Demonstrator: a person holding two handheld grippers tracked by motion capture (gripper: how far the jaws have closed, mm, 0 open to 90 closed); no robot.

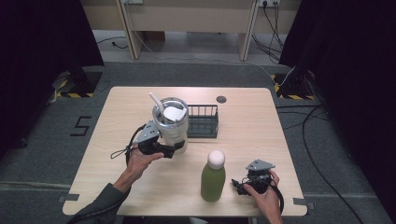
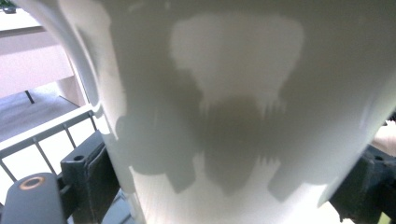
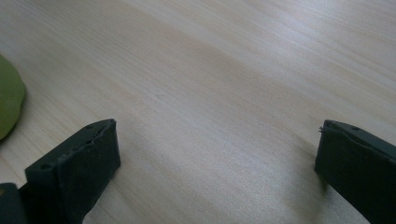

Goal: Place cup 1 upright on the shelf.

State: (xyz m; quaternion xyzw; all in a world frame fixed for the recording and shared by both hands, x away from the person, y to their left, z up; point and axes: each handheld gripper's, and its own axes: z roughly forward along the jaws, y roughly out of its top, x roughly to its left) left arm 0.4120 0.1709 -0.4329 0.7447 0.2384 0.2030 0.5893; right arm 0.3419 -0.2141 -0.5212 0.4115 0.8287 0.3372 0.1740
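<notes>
The left tool (image 1: 173,150) clamped the tumbler (image 1: 171,124) between its jaws (rack (image 1: 203,120) just behind), while the right tool (image 1: 239,183) rested wide open, empty, beside the bottle (image 1: 213,176) on the counter (image 1: 252,130).

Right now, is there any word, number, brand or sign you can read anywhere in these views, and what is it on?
"5": a dark mark on the grey floor left of the table.
Black-and-yellow hazard stripes: no words on them.
White tumbler and green bottle: no label readable.
</notes>
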